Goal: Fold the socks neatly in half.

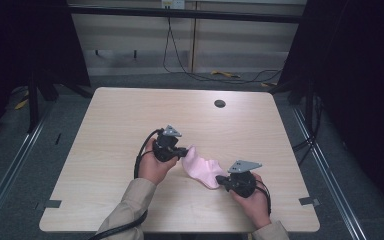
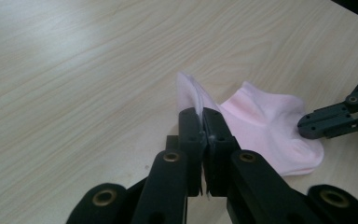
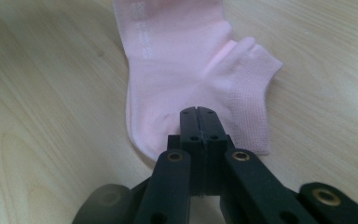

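A pink sock (image 1: 202, 167) lies on the light wooden table (image 1: 125, 120), stretched between my two grippers. My left gripper (image 1: 184, 154) is shut on the sock's upper left end. In the left gripper view that thin edge of the sock (image 2: 261, 121) stands up, pinched between the closed jaws of the left gripper (image 2: 201, 114). My right gripper (image 1: 221, 180) is at the sock's lower right end. In the right gripper view the right gripper (image 3: 199, 114) has its jaws closed on the near edge of the sock (image 3: 177, 60), whose heel points right.
A round dark cable hole (image 1: 220, 103) sits near the table's far edge. Bare wood surrounds the sock on all sides. Dark frame posts stand at the left and right of the table, and cables lie on the floor behind it.
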Demonstrator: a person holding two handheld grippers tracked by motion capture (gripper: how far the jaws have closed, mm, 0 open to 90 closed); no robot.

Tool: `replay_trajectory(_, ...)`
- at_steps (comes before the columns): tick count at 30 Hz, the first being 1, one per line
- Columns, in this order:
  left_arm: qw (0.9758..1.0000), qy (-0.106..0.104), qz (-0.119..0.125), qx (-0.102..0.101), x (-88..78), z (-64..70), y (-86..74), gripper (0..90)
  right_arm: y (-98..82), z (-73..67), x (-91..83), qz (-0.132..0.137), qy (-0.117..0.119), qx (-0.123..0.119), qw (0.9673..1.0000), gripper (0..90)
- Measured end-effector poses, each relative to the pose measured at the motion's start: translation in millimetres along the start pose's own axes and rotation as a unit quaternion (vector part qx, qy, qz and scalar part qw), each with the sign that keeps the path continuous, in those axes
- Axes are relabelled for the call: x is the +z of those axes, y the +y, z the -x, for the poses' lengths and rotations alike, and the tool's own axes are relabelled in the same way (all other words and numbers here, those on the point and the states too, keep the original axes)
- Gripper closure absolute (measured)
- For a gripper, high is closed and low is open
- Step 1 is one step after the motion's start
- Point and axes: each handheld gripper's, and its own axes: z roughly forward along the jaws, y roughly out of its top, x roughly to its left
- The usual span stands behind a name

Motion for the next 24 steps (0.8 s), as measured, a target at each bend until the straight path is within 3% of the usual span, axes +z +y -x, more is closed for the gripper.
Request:
replay_trajectory(7, 0.9997, -0.018, 0.004, 0.016, 1.9, 11.8, 3.9, 87.6, 0.1, -1.8, 1.9, 0.006, 0.003, 0.0, 1.0, 90.0)
replay_trajectory(12, 0.9996, -0.02, 0.001, 0.019, 3.1, 14.6, 3.6, 87.5, 3.3, 5.1, -12.7, 0.033, -0.003, 0.014, 0.9994, 90.0)
replay_trajectory(24, 0.999, -0.034, -0.002, 0.029, 5.3, 27.9, 4.3, 87.5, -5.6, 6.2, -4.7, 0.002, -0.004, 0.016, 0.9999, 90.0)
